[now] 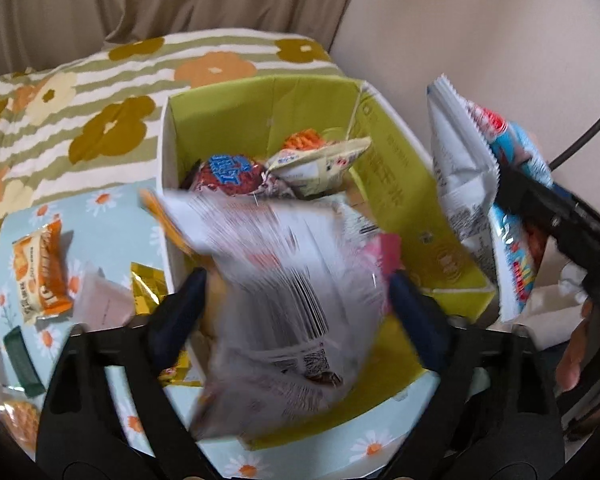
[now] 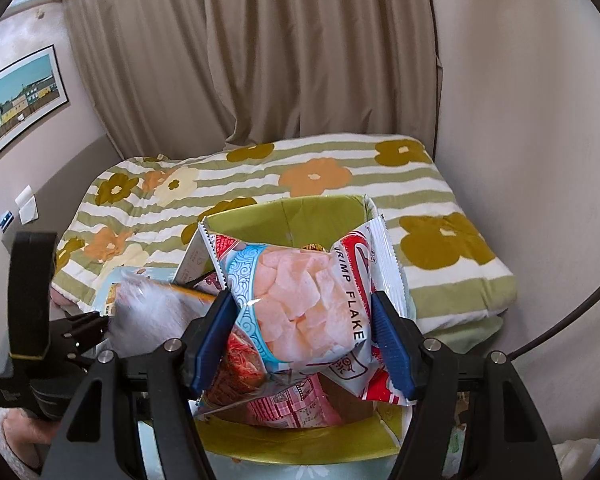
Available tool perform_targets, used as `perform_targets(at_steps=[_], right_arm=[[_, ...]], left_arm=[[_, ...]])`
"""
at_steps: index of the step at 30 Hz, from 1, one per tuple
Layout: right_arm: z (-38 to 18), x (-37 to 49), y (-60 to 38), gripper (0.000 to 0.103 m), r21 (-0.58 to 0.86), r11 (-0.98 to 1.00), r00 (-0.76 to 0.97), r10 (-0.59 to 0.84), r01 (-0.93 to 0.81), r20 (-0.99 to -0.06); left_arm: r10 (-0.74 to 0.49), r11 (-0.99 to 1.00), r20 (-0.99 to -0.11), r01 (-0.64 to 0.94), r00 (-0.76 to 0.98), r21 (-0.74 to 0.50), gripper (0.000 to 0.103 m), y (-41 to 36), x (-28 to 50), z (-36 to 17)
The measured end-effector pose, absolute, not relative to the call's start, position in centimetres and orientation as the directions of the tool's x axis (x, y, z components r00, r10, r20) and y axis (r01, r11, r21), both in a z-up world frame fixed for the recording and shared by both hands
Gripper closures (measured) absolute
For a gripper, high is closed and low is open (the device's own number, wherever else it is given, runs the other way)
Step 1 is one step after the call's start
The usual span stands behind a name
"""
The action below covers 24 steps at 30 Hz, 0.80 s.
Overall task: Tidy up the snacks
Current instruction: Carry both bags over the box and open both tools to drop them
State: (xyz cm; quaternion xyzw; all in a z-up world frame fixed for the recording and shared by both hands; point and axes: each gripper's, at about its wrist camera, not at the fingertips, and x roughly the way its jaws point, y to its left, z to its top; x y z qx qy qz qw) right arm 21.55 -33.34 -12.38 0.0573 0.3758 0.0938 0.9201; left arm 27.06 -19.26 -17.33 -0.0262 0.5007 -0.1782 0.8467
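The left claw point(image 1: 296, 300) stands wide apart over an open green-lined cardboard box point(image 1: 260, 116), its dark blue pads clear of the blurred white snack packet with a barcode point(image 1: 288, 280) that lies between them, above the box's mouth; nothing is pressed on it. Inside the box, toward the far wall, lie a red and blue round-ended snack pack point(image 1: 230, 176) and a pale yellow crinkled packet point(image 1: 320, 160). The box sits on a table covered with a light blue daisy-print cloth point(image 1: 100, 220), where an orange and white wafer packet point(image 1: 40, 272), a gold foil wrapper point(image 1: 148, 292) and a dark green bar point(image 1: 22, 356) lie to the box's left. The right claw point(image 2: 304, 336) is partly closed, its blue pads pressing both sides of a puffed bag of pink shrimp flakes with a blue and red print point(image 2: 300, 300), held upright over the near edge of the same box; from the left wrist view this bag shows off to the right of the box. Behind the table lies a bed with a green-striped flowered quilt point(image 2: 340, 176), and beige curtains point(image 2: 260, 48) hang beyond.
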Motion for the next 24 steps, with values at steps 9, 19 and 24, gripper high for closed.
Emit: perform_targets(at_steps=[9,19,24], right_arm=[[-13.7,22.3,-33.8,0.039,0.212,0.969,0.660,0.241,-0.126,-0.712],[-14.8,22.3,-33.6,0.035,0.234,0.968,0.626,0.239,-0.092,-0.742],[-14.6,21.6,-33.8,0.002,0.241,0.965,0.665,0.245,-0.099,-0.705]], left_arm=[[-0.344,0.929,-0.836,0.283,0.428,-0.237,0.001,-17.4,25.5,-16.6],[-0.357,0.924,-0.817,0.298,0.453,-0.239,0.001,-16.3,25.5,-15.2],[-0.359,0.924,-0.815,0.297,0.455,-0.241,0.001,-16.1,25.3,-15.2]])
